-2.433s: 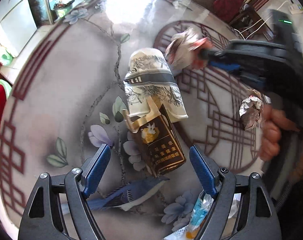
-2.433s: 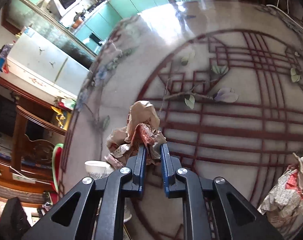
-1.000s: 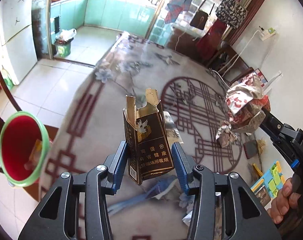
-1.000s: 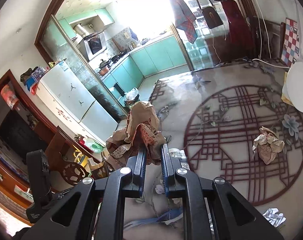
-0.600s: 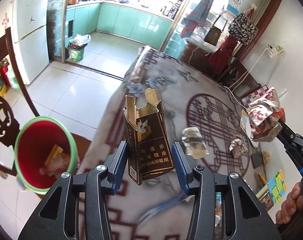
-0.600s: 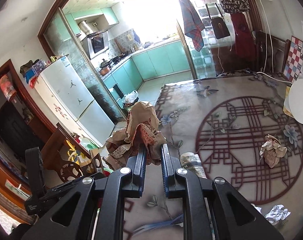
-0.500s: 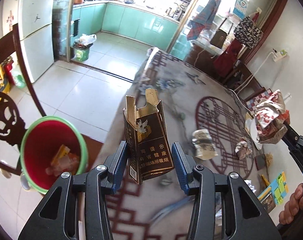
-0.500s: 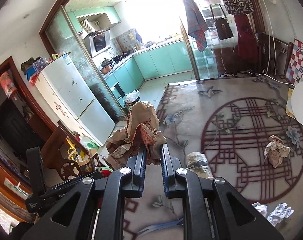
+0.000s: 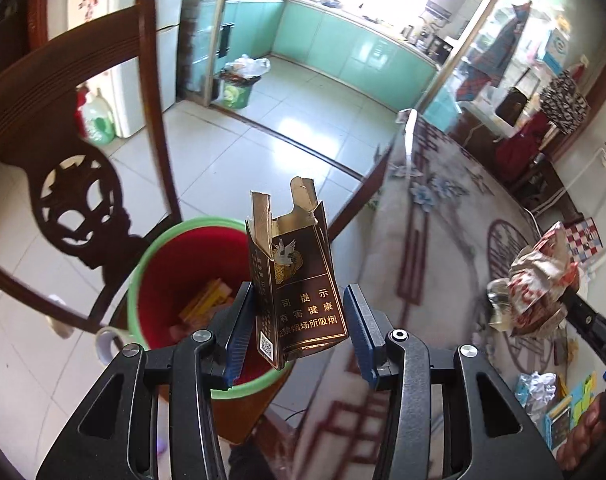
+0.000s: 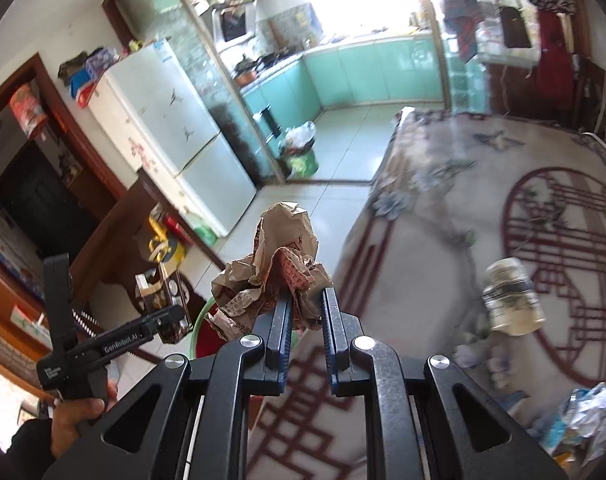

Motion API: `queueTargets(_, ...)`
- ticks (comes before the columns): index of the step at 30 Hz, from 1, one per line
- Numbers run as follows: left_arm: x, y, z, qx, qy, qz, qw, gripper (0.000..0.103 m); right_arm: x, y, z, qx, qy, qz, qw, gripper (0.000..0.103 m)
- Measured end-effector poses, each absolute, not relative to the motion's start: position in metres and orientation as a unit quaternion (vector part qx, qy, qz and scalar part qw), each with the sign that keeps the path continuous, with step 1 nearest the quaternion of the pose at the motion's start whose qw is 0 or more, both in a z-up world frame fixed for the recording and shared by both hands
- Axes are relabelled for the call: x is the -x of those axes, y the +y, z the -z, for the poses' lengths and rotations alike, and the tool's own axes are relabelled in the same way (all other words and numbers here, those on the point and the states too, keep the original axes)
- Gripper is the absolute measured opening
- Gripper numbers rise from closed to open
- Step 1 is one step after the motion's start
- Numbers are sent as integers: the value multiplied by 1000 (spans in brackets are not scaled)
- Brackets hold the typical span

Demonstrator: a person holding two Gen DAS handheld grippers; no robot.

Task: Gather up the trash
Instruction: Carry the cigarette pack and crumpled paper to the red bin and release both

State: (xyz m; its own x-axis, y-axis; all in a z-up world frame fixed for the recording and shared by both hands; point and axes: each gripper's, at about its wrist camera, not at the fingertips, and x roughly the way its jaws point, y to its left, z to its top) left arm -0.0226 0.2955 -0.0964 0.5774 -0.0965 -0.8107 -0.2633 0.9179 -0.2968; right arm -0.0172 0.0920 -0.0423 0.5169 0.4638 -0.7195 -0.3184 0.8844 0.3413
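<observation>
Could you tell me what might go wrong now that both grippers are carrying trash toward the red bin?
The torn cigarette box sits over the near rim of the red bin, so a release now might drop it outside. The crumpled paper wad in the right gripper is pinched by only a small fold and could slip. The wooden chair crowds the bin, so a gripper might clip it.

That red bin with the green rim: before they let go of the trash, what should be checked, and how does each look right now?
1. Cigarette pack held between the left gripper fingers: ok.
2. Crumpled paper clamped in the right gripper: ok.
3. Red bin open, with room inside: ok.
4. Pack over the bin's mouth: not ok; it looks nearer the rim and table edge.
5. Crumpled paper over the bin: cannot tell; only a bit of rim shows behind it.
6. Chair clear of the drop path: ok.
</observation>
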Motion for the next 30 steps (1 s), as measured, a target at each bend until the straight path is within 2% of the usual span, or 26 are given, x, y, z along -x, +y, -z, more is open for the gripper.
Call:
queueTargets(16, 17, 377, 145, 213, 500, -91, 835, 43, -22, 230, 143, 7, 541, -290, 789, 12)
queueTargets(30, 6, 400, 162, 226, 516, -91, 821, 44, -34, 263, 162, 28, 559, -301, 772, 12)
